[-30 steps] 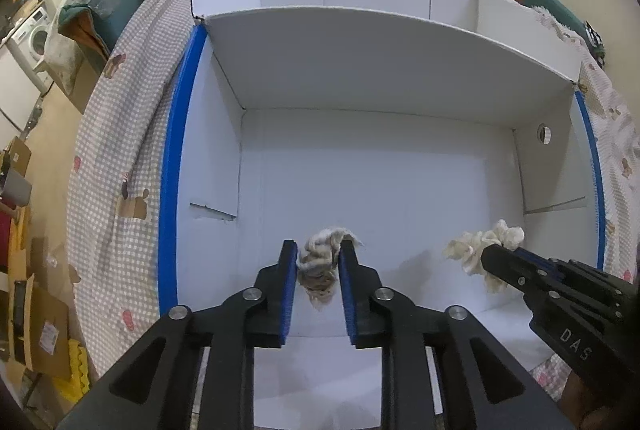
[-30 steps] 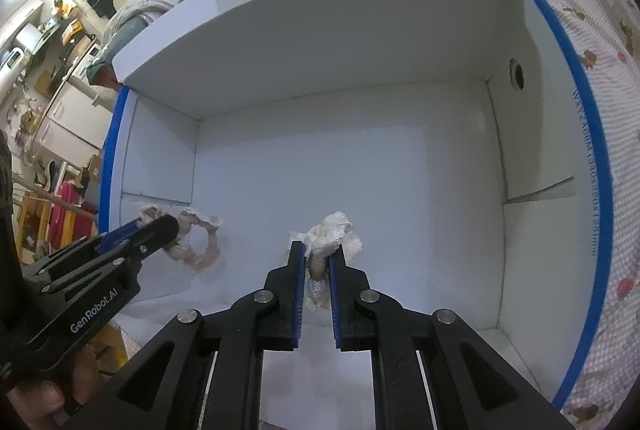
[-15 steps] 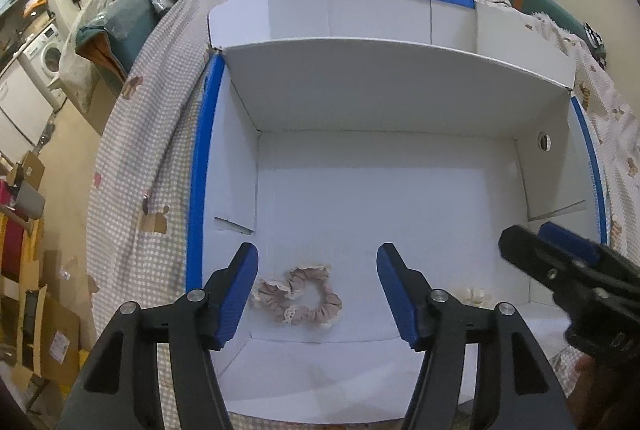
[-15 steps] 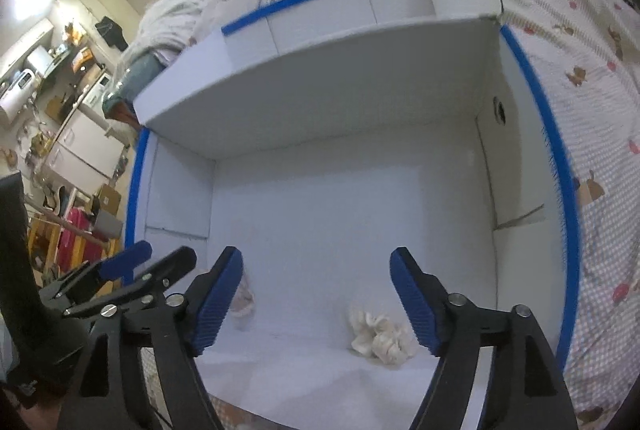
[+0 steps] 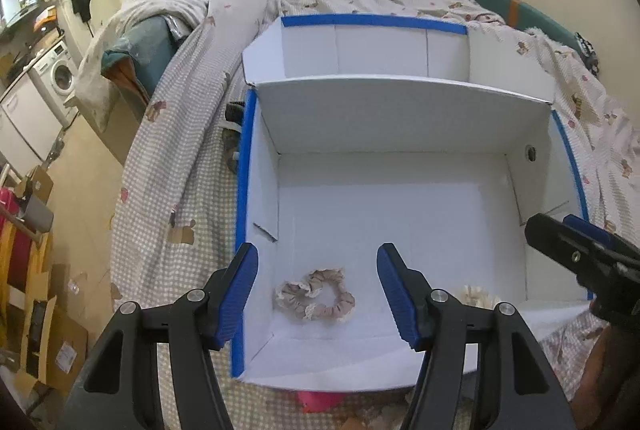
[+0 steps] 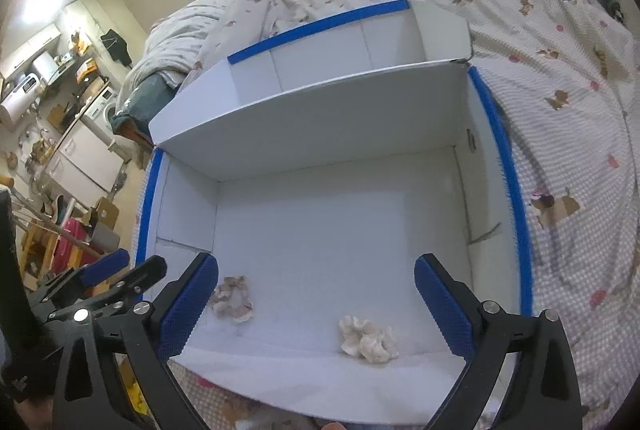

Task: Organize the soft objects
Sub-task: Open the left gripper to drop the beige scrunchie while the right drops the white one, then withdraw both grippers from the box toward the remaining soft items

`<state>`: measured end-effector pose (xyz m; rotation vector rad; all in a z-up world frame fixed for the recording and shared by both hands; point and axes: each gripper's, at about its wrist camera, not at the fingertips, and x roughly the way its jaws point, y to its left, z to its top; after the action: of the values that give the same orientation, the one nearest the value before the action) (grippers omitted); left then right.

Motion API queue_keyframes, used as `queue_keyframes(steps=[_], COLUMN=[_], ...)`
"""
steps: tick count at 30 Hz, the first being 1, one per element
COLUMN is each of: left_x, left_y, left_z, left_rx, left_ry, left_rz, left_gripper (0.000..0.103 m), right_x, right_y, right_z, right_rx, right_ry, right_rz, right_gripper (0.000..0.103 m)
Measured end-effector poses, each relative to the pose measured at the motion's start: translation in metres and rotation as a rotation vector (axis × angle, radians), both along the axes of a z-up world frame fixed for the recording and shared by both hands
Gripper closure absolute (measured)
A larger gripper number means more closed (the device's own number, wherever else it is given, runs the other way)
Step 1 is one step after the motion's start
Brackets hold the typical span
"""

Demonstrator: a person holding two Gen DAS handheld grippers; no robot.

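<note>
Left-wrist view: left gripper gapes empty above the pinkish-beige ruffled scrunchie lying in the white blue-edged cardboard box; right gripper, jaws opening, hangs empty over the cream scrunchie.

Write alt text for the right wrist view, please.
Two scrunchies, a pinkish one and a cream one, lie apart on the floor of a white box with blue edges, set on a bed. The right gripper is opening above them, holding nothing.

Left gripper tilted downward, jaws parted and empty; right gripper likewise tilted, jaws opening wide, nothing between them
</note>
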<state>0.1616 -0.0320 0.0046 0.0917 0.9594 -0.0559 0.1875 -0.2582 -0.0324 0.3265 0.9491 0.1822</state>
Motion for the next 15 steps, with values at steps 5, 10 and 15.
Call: queue_keyframes(steps=[5,10,15], left_x=[-0.016,-0.034,-0.057], left_y=[0.015,0.029,0.036], left_z=[0.009,0.014,0.009], left_rx=[-0.051,-0.104,-0.071], left_ry=[-0.007,-0.003,-0.046], left_rz=[0.013,0.048,0.045], left_gripper=[0.043,0.043,0.043], right_x=[-0.020,-0.050,-0.076], right_y=[0.008,0.011,0.015], right_z=[0.012,0.017,0.036], right_rx=[-0.034,-0.015,-0.084], right_ry=[-0.018,-0.005,-0.074], right_rz=[0.040,0.045,0.041], right_gripper=[0.000,0.000,0.000])
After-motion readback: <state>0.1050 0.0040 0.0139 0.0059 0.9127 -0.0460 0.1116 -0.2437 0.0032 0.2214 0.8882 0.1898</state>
